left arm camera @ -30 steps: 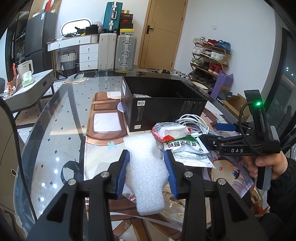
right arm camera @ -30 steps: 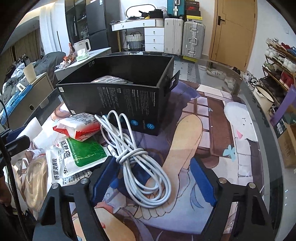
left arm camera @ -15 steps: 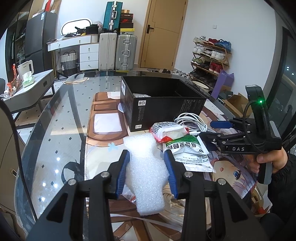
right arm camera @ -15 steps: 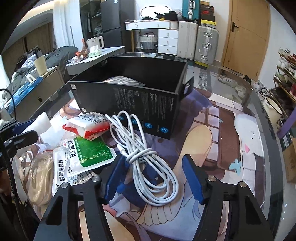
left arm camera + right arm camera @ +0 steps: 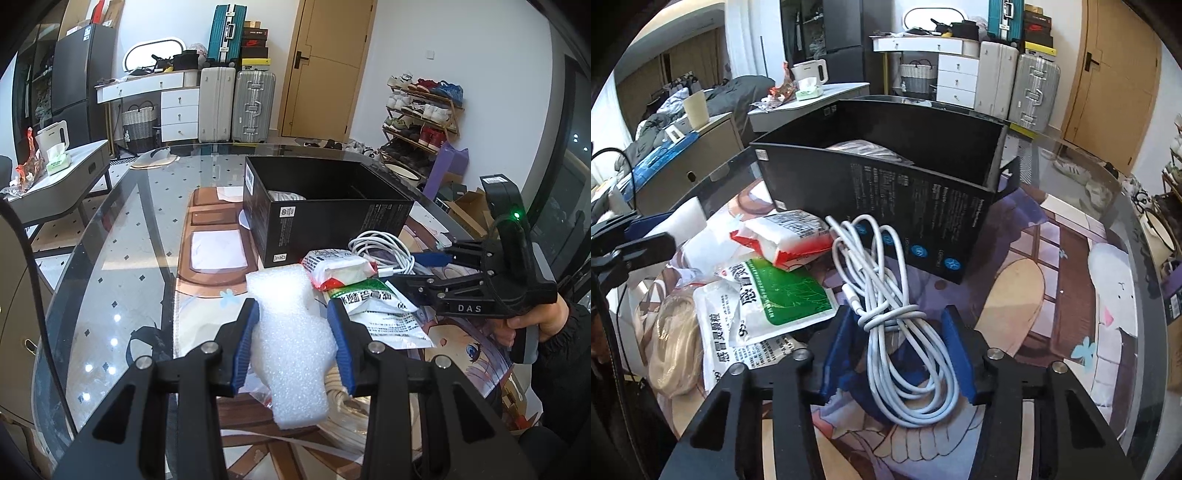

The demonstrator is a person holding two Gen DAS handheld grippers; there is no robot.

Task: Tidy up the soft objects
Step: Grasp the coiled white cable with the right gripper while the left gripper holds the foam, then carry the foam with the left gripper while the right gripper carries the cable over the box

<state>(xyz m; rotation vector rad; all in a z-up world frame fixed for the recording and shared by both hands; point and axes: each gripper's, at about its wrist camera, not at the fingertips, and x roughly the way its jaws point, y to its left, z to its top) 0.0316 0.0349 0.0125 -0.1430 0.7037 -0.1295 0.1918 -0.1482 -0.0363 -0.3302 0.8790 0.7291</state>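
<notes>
My left gripper (image 5: 293, 325) is shut on a white foam sheet (image 5: 291, 343) and holds it above the table. My right gripper (image 5: 895, 339) is open, its blue pads on either side of a coiled white cable (image 5: 894, 314) that lies on the table mat; the jaws stand apart from the cable. The right gripper also shows in the left wrist view (image 5: 424, 266) over the cable (image 5: 380, 247). An open black box (image 5: 325, 206) stands behind, with a white packet inside (image 5: 864, 149).
A red and white packet (image 5: 790, 236), a green and white pouch (image 5: 775, 299) and a beige bundle in plastic (image 5: 676, 350) lie left of the cable. The glass table edge (image 5: 74, 280) runs along the left. Suitcases, drawers and a shoe rack stand beyond.
My right gripper has narrowed around the white cable over the last second and shifted slightly. My left gripper still holds the foam, nearly still.
</notes>
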